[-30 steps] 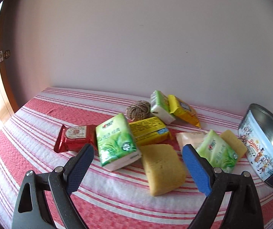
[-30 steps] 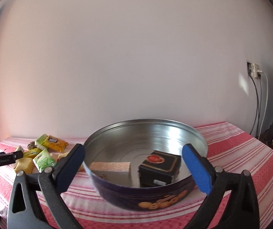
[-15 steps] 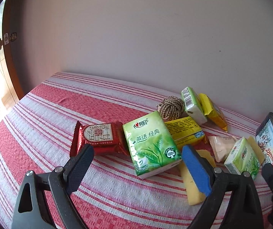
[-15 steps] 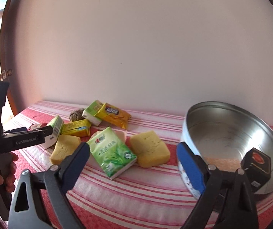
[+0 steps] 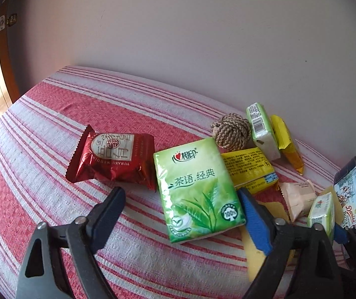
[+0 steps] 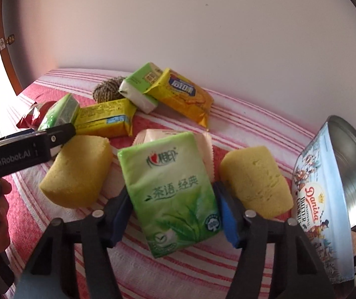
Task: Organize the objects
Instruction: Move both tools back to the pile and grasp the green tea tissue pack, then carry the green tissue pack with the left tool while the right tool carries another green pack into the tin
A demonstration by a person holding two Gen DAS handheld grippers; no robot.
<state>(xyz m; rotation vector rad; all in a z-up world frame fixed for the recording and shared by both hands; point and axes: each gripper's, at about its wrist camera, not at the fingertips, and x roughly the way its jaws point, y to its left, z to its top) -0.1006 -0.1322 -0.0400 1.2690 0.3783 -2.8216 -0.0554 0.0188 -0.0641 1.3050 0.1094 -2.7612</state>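
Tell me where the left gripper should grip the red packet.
Pinch the red packet across its puffy middle from above, fingers on its near and far long sides. It lies flat, the near side and left crimped end are free, but the green tissue pack crowds its right end.

The right hand-held gripper [image 6: 173,214], which a second ago faces the tin [image 6: 327,199] head-on, now stands left of the tin with its open fingers on either side of a green tissue pack [image 6: 170,189]. The left hand-held gripper [image 5: 180,214] now sits farther left of the tin and closer to the items, a second green pack [image 5: 197,189] between its spread fingers.
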